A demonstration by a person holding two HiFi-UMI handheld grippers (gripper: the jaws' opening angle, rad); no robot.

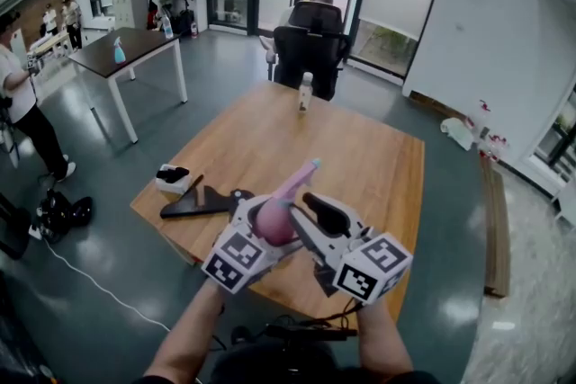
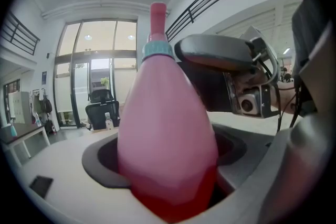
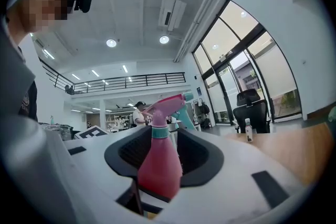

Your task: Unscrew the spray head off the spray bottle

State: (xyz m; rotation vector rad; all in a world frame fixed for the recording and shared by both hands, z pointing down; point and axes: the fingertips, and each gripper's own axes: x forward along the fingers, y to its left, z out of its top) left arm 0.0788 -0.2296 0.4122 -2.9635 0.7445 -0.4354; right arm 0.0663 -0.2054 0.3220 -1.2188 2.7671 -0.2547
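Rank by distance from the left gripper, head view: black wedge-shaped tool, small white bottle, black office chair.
1. Black wedge-shaped tool, on the wooden table, left of the left gripper.
2. Small white bottle, table's far edge.
3. Black office chair, beyond the table.

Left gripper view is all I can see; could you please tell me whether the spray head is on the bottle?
Observer: Yes; the right gripper view shows the pink spray head seated on the teal collar of the spray bottle.
Operator: Thank you. Is the other gripper closed on it?
Observer: No; in that view the right gripper has its jaws open, pressing on nothing.
Operator: What is under the bottle?
Observer: The head view shows it held over the wooden table.
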